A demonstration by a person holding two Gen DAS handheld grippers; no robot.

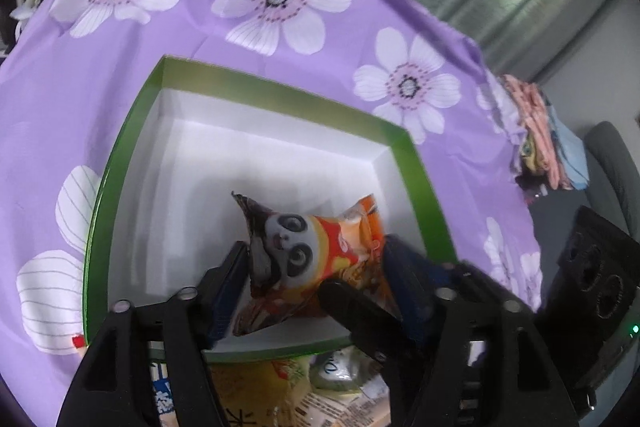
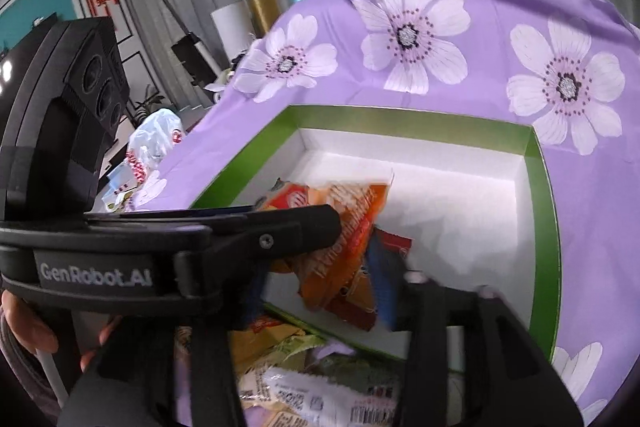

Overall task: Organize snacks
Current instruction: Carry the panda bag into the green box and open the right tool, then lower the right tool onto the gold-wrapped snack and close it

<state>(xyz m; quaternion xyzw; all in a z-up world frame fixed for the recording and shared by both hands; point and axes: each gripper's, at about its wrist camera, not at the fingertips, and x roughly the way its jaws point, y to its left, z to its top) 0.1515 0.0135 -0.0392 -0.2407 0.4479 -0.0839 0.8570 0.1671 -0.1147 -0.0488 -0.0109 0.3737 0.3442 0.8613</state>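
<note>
An orange snack bag with a panda print hangs just above the white floor of a green-rimmed box. My left gripper straddles it, jaws apart, the pads beside the bag's ends without a clear squeeze. One black finger of the right gripper crosses below the bag. In the right wrist view the same orange bag sits between the blue pads of my right gripper, which stands open over the box's near wall. A finger of the left gripper lies across the bag.
The box rests on a purple floral cloth. Several loose snack packets are piled against the box's near wall. Folded clothes lie at the cloth's right end. A plastic bag sits off its left edge. A hand holds the left gripper.
</note>
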